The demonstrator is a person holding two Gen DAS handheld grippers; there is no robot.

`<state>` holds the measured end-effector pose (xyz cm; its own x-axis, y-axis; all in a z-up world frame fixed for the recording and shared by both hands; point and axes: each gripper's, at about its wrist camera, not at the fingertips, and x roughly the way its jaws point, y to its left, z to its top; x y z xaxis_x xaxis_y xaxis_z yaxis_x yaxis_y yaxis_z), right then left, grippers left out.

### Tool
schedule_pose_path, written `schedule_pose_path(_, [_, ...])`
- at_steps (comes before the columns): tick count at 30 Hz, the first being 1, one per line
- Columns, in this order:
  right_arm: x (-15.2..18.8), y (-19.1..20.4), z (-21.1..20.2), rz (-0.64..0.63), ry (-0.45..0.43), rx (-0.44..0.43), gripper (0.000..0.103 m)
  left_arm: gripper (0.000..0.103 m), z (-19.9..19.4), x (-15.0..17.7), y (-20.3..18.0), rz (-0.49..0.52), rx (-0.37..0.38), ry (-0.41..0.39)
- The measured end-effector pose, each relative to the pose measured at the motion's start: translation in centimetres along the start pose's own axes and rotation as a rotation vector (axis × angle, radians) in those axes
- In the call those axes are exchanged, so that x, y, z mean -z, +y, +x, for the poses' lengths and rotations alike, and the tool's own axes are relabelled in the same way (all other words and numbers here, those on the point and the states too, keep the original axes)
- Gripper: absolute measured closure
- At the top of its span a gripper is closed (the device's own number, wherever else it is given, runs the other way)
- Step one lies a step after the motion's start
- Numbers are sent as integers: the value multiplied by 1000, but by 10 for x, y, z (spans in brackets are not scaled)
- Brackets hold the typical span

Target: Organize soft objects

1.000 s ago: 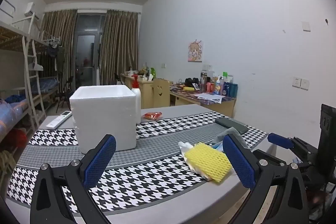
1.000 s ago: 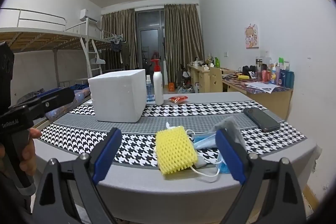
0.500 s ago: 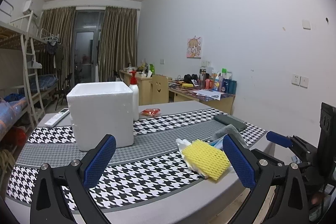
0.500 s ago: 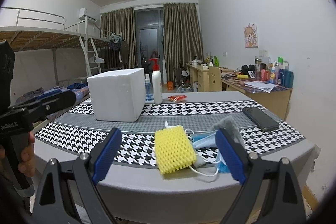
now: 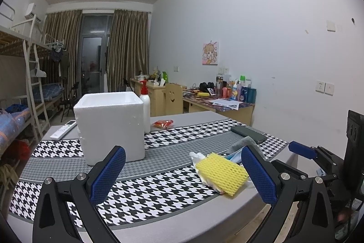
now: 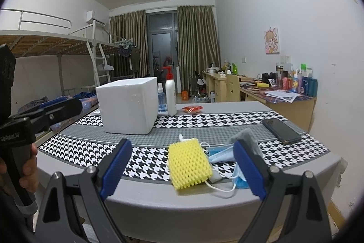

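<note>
Only the right wrist view shows the blue spray bottle, frame center; both the left gripper and the right gripper gape empty.

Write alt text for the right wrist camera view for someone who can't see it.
The open right gripper hangs empty before a table's near edge, framing a yellow foam net lying on a pile with blue face masks and a grey cloth. Farther back on the houndstooth runner stand a white foam box and a phone, in a dorm room.

Both views low, facing table
</note>
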<state>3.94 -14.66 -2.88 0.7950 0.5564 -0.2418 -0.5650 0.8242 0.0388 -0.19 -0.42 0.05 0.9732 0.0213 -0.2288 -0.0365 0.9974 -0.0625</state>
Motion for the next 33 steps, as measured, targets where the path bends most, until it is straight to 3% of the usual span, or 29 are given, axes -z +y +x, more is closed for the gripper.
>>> schedule_pose_path(12, [3, -2, 0, 7, 1, -1, 10, 1, 3, 1, 2, -6, -13, 7])
schedule_pose_path(33, [7, -21, 12, 39, 47, 45, 10, 1, 35, 2, -5, -23, 55, 84])
